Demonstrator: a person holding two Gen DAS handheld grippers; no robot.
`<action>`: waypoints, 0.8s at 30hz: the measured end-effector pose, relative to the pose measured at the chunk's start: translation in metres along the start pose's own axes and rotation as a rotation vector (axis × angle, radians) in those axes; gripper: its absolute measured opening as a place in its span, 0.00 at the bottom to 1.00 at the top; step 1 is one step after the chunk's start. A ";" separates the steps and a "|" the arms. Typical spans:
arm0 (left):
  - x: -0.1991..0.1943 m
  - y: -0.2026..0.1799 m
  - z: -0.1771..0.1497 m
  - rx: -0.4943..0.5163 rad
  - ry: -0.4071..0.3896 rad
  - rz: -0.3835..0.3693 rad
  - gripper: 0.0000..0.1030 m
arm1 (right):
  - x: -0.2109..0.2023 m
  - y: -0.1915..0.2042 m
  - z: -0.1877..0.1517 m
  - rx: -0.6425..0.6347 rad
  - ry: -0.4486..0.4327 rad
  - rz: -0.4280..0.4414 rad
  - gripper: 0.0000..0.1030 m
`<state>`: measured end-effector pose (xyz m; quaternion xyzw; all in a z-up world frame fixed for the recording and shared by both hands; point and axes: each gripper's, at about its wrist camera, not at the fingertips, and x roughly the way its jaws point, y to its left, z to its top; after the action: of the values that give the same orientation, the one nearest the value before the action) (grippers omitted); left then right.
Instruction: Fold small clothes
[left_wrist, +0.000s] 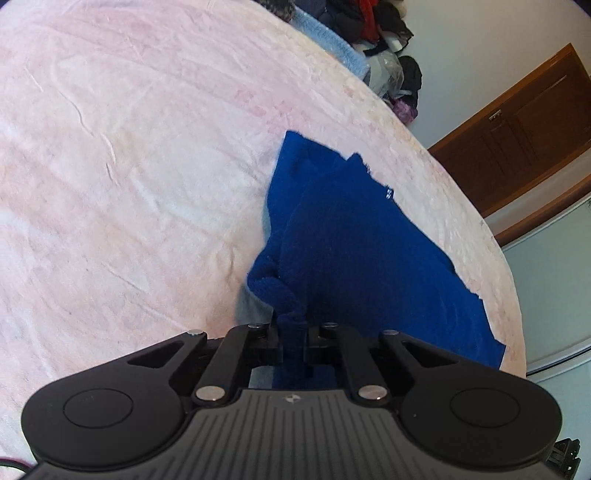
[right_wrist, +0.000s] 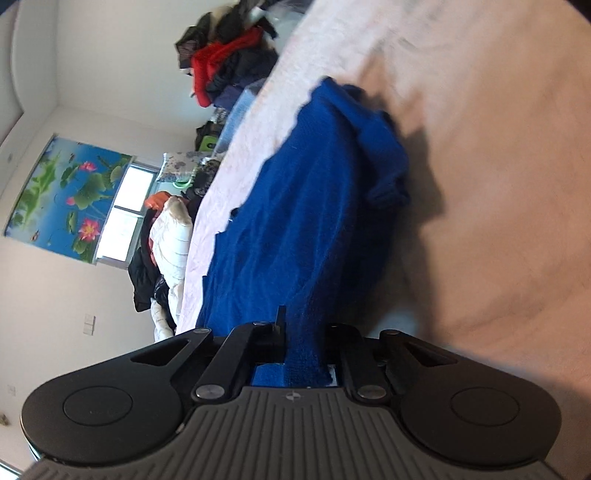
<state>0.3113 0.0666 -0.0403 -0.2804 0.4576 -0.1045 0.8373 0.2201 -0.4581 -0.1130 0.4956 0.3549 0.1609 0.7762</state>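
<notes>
Your pink bedspread (left_wrist: 147, 155) fills most of both views, with a heap of dark and red clothes (right_wrist: 229, 62) piled at its far edge. On it lies the blue knit garment (left_wrist: 362, 251), partly lifted toward you. Your left gripper (left_wrist: 293, 332) is pinched tight on a bunched fold of that garment; your right gripper (right_wrist: 304, 332) is likewise clamped on a band of the same blue knit
</notes>
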 end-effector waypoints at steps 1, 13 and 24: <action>-0.006 0.000 0.003 -0.006 -0.002 -0.020 0.07 | -0.003 0.005 0.002 -0.016 -0.007 0.007 0.11; -0.075 0.012 -0.015 -0.033 0.003 -0.133 0.07 | -0.048 0.025 -0.020 -0.057 0.006 0.064 0.11; -0.045 0.057 -0.057 -0.142 0.077 -0.048 0.10 | -0.050 -0.021 -0.058 0.047 0.035 -0.103 0.29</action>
<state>0.2348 0.1120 -0.0648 -0.3458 0.4889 -0.1028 0.7942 0.1419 -0.4593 -0.1267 0.4919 0.3971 0.1212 0.7652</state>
